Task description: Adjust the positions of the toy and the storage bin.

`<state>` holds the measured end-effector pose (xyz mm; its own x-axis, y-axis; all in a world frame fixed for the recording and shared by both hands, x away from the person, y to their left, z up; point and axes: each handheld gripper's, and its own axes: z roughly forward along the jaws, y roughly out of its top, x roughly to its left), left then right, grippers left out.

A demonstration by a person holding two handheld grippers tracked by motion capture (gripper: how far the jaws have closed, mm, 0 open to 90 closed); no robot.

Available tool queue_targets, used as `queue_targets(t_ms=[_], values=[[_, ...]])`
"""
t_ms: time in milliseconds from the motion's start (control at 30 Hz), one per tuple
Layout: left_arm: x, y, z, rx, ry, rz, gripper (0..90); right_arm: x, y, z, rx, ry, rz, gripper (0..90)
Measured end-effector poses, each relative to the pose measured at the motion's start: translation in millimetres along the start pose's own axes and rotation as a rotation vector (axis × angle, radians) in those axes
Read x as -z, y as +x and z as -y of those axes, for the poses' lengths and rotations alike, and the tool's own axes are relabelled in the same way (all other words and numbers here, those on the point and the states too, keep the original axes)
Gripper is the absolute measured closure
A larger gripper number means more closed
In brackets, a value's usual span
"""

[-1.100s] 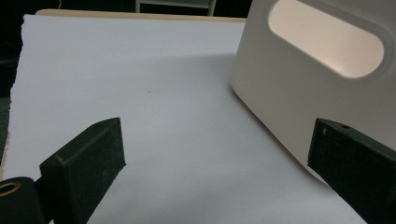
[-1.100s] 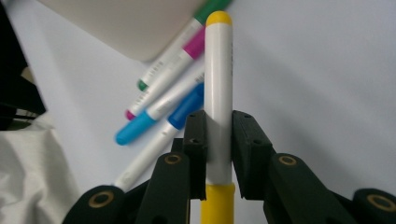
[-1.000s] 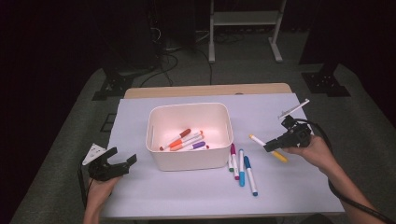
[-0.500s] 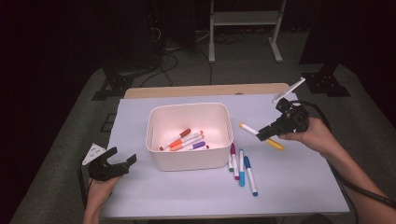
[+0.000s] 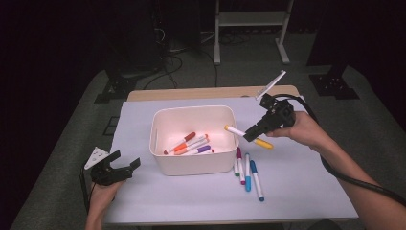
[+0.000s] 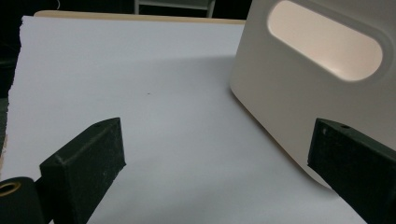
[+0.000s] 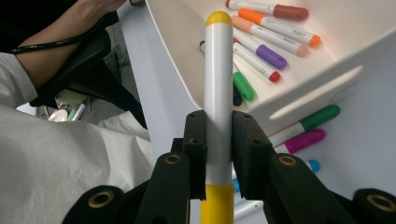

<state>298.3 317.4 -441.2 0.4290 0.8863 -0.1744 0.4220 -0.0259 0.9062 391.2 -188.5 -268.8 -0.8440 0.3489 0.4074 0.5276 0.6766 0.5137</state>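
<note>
Lifted since earlier, right hand-held gripper (image 5: pixel 252 133) carries yellow marker (image 5: pixel 235 130) over bin (image 5: pixel 191 163).

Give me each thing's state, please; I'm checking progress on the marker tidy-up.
Yellow marker: capped, clamped crosswise in the right claw, lifted off the table by the bin's right rim.
Left claw: open, empty, low beside the bin.
White bin: upright, open-topped, several capped markers lying inside.
Markers in bin: capped, lying flat.
Four markers on table: capped, lying side by side right of the bin.
</note>
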Motion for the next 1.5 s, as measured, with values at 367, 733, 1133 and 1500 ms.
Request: queue_targets(t_ms=[367,733,1133,1500], values=[[0.4,0.6,-0.2,0.0,0.002,0.001,2.5,-23.3,9.8,-37.7,0.071,0.062,-0.023,75.4],[2.4,1.4,-0.1,0.0,-0.005,0.004,2.5,-57.5,10.6,-71.6,0.122,0.108,-0.055,75.4],[1.6,0.3,-0.1,-0.003,-0.007,0.009,2.5,-93.7,8.2,-95.9,0.148,0.173,-0.078,75.4],[2.3,1.3,-0.3,-0.006,-0.005,0.01,2.5,-131.7,5.3,-104.3,0.161,0.243,-0.091,75.4]])
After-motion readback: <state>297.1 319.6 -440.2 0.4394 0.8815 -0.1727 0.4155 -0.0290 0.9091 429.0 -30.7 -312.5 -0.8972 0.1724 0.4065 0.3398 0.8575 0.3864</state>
